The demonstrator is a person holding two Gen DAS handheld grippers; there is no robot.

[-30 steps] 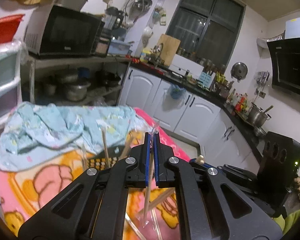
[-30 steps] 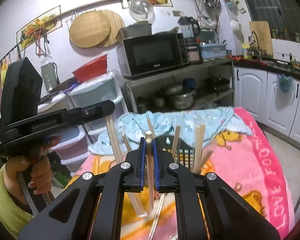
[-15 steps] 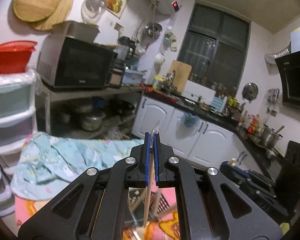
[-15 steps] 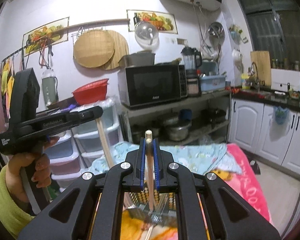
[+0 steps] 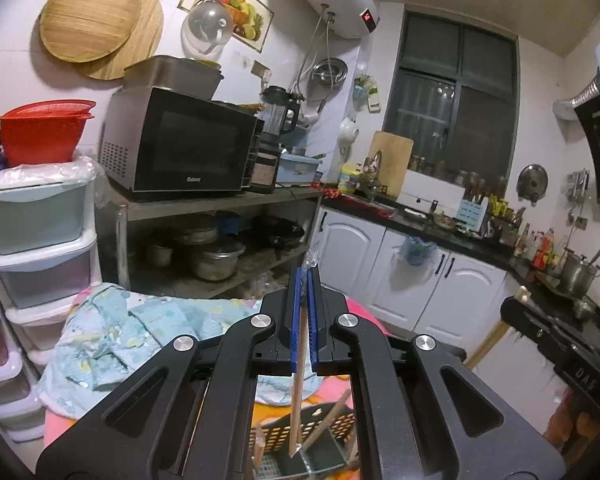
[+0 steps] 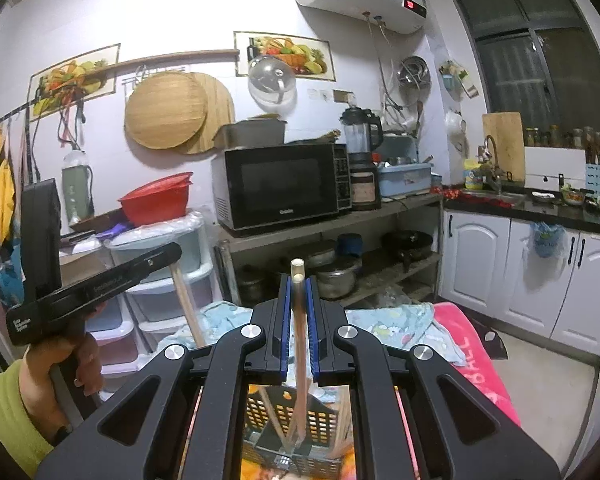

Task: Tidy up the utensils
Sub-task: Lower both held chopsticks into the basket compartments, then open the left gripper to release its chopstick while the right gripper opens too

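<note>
While I keep both claws clamped, the left gripper [image 5: 304, 320] on a wrapped chopstick [image 5: 297, 392] and the right gripper [image 6: 299, 328] on a chopstick pair [image 6: 300, 344], each hangs upright at lower centre above the black basket [image 6: 288, 412], ready for sorting.

The left gripper [image 5: 304, 320] is held nearly level, tipped slightly downward, with its blue-padded jaws closed together on a thin wooden chopstick [image 5: 298, 380] that hangs down from between them. The right gripper [image 6: 299, 320] is posed likewise, its jaws clamped on a pair of chopsticks [image 6: 299, 344] whose round ends stand up above the pads. In the right wrist view the left gripper [image 6: 156, 258] is seen from the side, to the left of the right gripper, its handle gripped by a hand [image 6: 66, 368] from a yellow-green sleeve [image 6: 4, 412].
</note>
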